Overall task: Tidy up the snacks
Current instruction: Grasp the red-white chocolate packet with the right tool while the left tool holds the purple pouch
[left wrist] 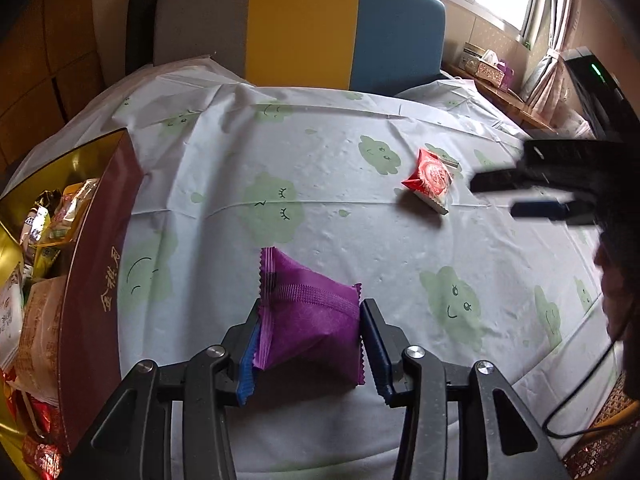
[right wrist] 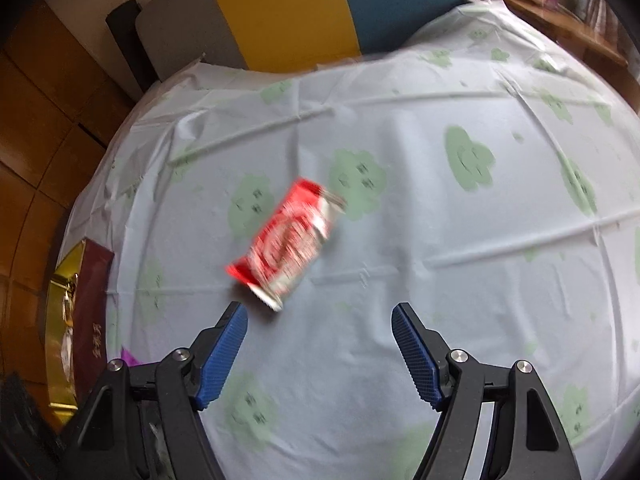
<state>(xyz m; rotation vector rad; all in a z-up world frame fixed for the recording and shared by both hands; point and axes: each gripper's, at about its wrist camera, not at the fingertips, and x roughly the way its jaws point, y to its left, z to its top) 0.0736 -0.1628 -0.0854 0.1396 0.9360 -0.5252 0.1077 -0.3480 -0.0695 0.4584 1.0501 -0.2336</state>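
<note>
Your left gripper (left wrist: 310, 330) is clamped on a purple packet (left wrist: 308, 312), one blue pad on each of its sides; the packet's crimped ends stick out past the fingers, and it appears lifted just above the cloth. Whether it still touches the cloth you cannot tell.

Directly to its left stands the box (left wrist: 96, 280), dark red outside, gold inside, already holding many snack packets (left wrist: 44, 240). The box's near wall rises close beside your left finger, with only a narrow strip of tablecloth (left wrist: 320, 152) between them.

Your right gripper (right wrist: 320, 350) is released, its jaws spread wide with nothing between them. It hovers over the cloth, just short of a red packet (right wrist: 288, 240), which lies flat and tilted; its nearest corner is close to the tip of the left finger. That view is blurred.

From the left camera, the red packet (left wrist: 429, 181) sits well to the right of the purple one, with bare cloth between. The cloth is wrinkled along fold lines but otherwise open in the middle and toward the far edge, where a grey, yellow and blue chair back (left wrist: 300, 24) stands against the table.
</note>
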